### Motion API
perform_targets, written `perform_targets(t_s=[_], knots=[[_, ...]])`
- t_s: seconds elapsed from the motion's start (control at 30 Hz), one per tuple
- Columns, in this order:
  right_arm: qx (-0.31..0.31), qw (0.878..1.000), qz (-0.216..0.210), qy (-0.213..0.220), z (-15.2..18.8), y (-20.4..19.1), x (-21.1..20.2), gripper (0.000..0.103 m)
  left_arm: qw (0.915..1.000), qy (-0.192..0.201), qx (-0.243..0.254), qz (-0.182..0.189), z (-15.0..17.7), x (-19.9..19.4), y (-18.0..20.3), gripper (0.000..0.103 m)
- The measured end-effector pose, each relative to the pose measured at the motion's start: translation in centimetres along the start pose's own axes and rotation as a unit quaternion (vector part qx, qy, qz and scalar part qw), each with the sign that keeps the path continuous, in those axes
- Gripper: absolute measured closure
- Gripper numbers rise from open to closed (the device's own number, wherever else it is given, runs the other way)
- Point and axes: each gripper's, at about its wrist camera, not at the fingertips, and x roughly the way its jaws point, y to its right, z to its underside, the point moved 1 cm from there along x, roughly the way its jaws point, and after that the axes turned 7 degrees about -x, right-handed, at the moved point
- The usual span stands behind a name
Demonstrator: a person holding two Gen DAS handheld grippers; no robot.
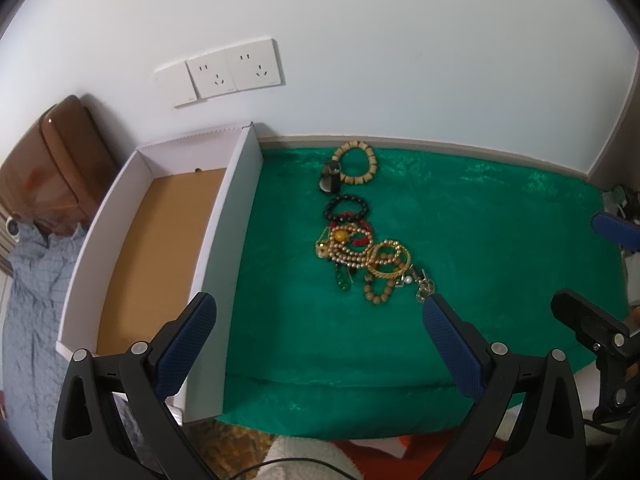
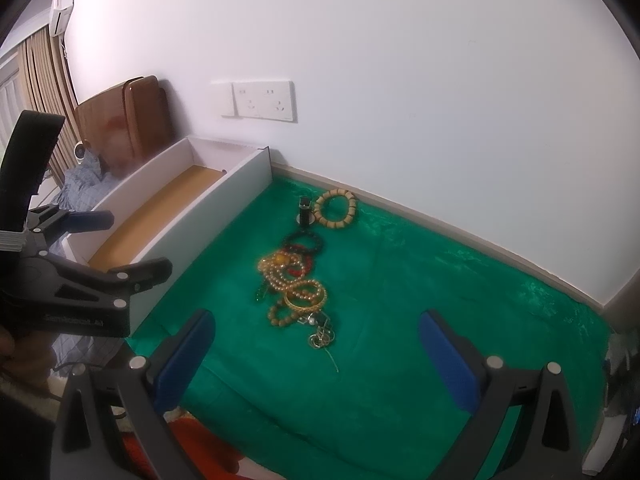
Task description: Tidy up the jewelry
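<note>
A heap of jewelry (image 1: pixel 360 256) lies on a green cloth (image 1: pixel 480 240): a wooden bead bracelet (image 1: pixel 356 162) farthest, then a black bead bracelet (image 1: pixel 346 208), a red bangle, pearl strands, a gold bangle (image 1: pixel 390 260) and a silver chain (image 1: pixel 424 290). The heap also shows in the right wrist view (image 2: pixel 296 280). My left gripper (image 1: pixel 320 312) is open and empty, short of the heap. My right gripper (image 2: pixel 316 332) is open and empty, above the near end of the heap. A white tray with a brown floor (image 1: pixel 160 240) (image 2: pixel 176 200) stands left of the cloth.
A white wall with sockets (image 1: pixel 232 68) runs behind the cloth. A brown chair back (image 1: pixel 56 152) and blue checked fabric (image 1: pixel 32 300) sit left of the tray. The left gripper shows at the left of the right wrist view (image 2: pixel 80 280).
</note>
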Motion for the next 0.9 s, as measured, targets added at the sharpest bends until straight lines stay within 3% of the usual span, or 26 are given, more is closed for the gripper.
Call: perform_targets(t_s=[0.37,0.57,0.77,0.9], knots=[[0.013,1.0,-0.02,-0.005,-0.1,1.2,1.0,0.0,0.9993,-0.027,-0.024,0.009,-0.5,1.8,-1.8,0.0],[-0.004,0.999,-0.031,-0.018,-0.7,1.9,2.8,0.0,0.9998,-0.019,-0.007,0.001,-1.2,3.0,-1.8,0.0],[-0.024,0.996,-0.053,-0.069,0.0,2.8,7.2,0.0,0.998,-0.051,-0.024,0.026,-1.2,5.4,-2.5,0.0],[-0.029,0.992,-0.078,-0.1,1.4,2.4,10.7,0.009,0.9965,-0.075,-0.023,0.029,-0.2,6.8,-2.3,0.0]])
